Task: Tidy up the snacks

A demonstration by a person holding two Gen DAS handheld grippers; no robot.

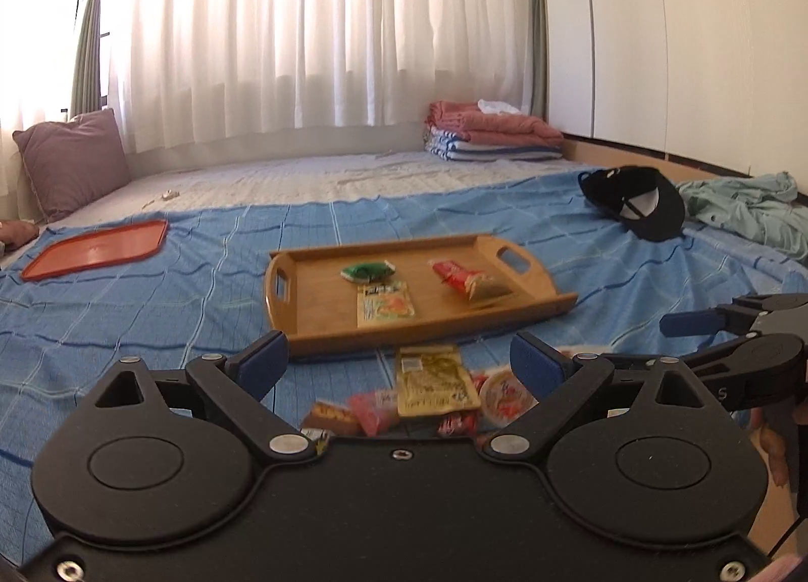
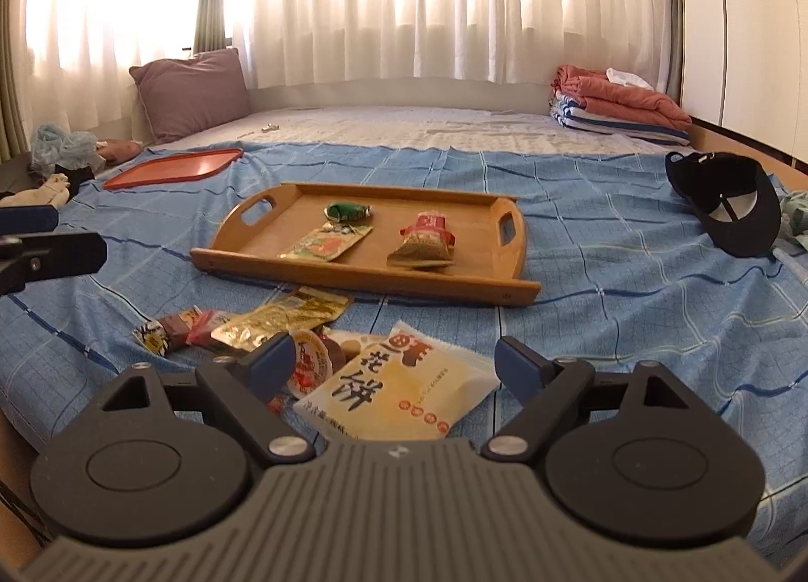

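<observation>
Both sets of jaws stood apart, gripping nothing. The pastry packet (image 2: 399, 387) lay on the bed between the right gripper (image 2: 394, 362) jaws; pinching its crimped edge seemed wisest before the wooden tray (image 2: 353, 274) beyond.

Blue checked bedsheet (image 2: 606, 248), orange lid (image 2: 174, 167)

**Materials and finishes observed**

Tray (image 2: 510, 291): wood, smooth satin grain. Sheet (image 2: 631, 279): woven blue cloth, matt, creased. Red lid (image 1: 96, 251): glossy plastic. Packets (image 2: 399, 395): shiny plastic film, the gold pouch (image 1: 434, 382) foil-like. Left gripper (image 1: 399, 365): matt black plastic, metal pins, blue pads (image 1: 265, 359). Cap (image 2: 727, 203): matt black fabric.
</observation>
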